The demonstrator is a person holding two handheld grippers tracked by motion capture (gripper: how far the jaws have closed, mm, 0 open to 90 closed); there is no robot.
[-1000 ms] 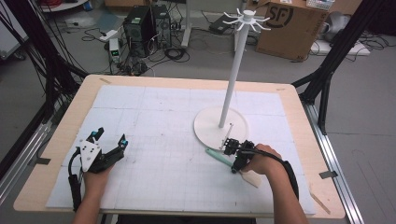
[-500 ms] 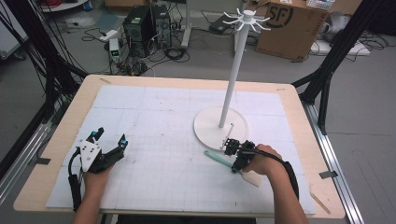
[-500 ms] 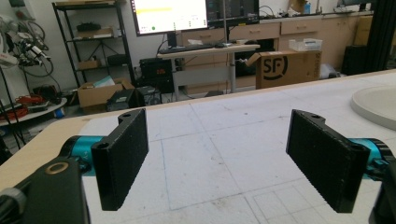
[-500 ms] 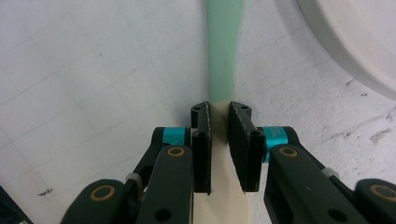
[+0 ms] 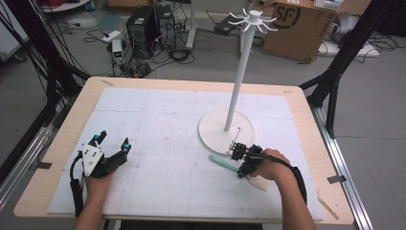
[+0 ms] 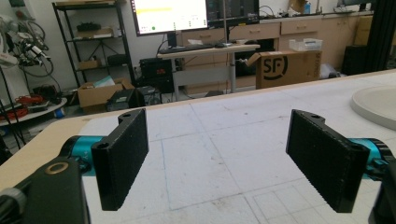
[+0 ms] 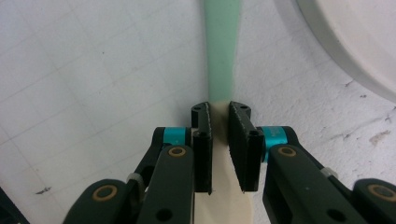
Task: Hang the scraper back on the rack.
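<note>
The right claw (image 7: 219,116) sits right over the spatula (image 5: 230,165), so from the high view the middle of that tool is covered by the claw and the hand (image 5: 270,165). You just get the green end sticking out to the left and a cream end poking out toward the counter's front. The right gripper view clears it up: the jaws have just been closing and now pinch the cream part where it meets the green strip, pads tight on both sides. The far green tip is cut off at the top of that view.

Count-wise: one spatula, one white stand (image 5: 239,72) with a round base (image 5: 210,132), two claws. The stand's top hooks are too small to count.

The left claw (image 6: 217,161) hovers wide open with nothing between its pads, near the counter's (image 5: 158,84) left front edge.

The spatula lies just in front of the base, close but apart as far as I can tell. Plenty of bare counter between the two hands.
</note>
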